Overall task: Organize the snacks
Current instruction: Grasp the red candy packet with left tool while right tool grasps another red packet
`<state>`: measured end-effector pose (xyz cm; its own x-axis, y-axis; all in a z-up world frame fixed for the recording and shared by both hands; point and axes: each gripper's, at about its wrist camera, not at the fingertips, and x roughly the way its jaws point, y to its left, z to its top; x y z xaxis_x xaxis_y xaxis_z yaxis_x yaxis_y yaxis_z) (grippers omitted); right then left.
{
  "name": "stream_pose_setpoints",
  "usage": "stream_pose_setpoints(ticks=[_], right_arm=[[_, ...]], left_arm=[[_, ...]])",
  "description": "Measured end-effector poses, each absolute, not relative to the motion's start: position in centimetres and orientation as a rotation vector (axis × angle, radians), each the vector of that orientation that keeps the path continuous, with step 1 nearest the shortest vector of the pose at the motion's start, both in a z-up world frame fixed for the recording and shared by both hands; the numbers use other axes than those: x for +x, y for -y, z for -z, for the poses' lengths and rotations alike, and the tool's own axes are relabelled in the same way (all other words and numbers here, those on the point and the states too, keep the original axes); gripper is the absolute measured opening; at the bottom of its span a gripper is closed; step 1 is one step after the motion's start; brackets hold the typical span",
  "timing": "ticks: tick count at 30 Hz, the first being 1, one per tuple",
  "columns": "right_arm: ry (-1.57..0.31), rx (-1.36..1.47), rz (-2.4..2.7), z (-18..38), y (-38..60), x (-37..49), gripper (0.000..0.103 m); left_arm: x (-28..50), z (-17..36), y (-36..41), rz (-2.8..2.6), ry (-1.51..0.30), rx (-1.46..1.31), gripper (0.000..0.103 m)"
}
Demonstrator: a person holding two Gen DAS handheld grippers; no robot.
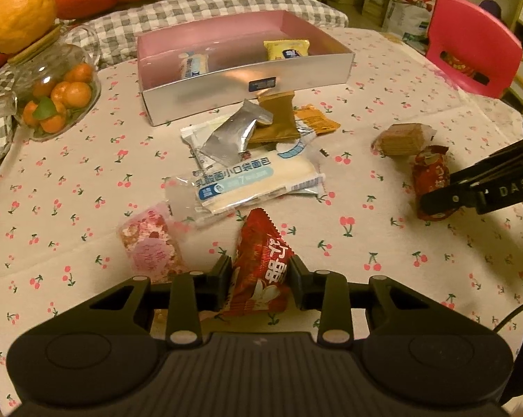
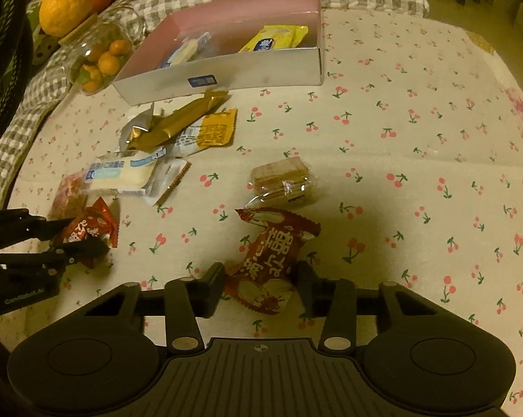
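My left gripper (image 1: 260, 279) is shut on a red snack packet (image 1: 261, 260); it also shows in the right wrist view (image 2: 87, 232). My right gripper (image 2: 259, 285) is open around a second red packet (image 2: 271, 257) lying on the cloth, fingers just apart from it. That packet shows in the left wrist view (image 1: 431, 180) beside the right gripper's fingers (image 1: 445, 194). A pink-lined box (image 1: 240, 80) at the back holds a white packet (image 1: 193, 64) and a yellow packet (image 1: 285, 50). A pile of packets (image 1: 254, 160) lies before the box.
A wrapped cracker stack (image 2: 282, 182) lies just beyond the right gripper. A pink snack (image 1: 150, 243) lies left of the left gripper. A glass jar of small oranges (image 1: 56, 97) stands at the left. A pink chair (image 1: 470, 45) is at the far right.
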<state>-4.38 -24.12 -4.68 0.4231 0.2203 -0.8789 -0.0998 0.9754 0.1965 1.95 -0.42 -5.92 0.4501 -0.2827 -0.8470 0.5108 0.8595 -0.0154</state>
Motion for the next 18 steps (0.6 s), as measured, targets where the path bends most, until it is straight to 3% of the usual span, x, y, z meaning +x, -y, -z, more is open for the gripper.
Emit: stream_pose_setpoints(ticks=[10,12,18], right_arm=[[-1.101,0.135,-0.209,4.1,24.4,-4.7,0.034],[-1.103,0.153,-0.219,3.9,24.5,-4.6,0.022],[-1.103,0.211,-0.228,3.5,24.8,-4.4,0.019]], left_arm=[[1.7,5.2,0.7,0.521,-0.989,0.238,0.032],[1.8,4.8,0.7,0.523,-0.984,0.229,0.032],[2.0,3.7,0.6,0.535,-0.967,0.182,0.032]])
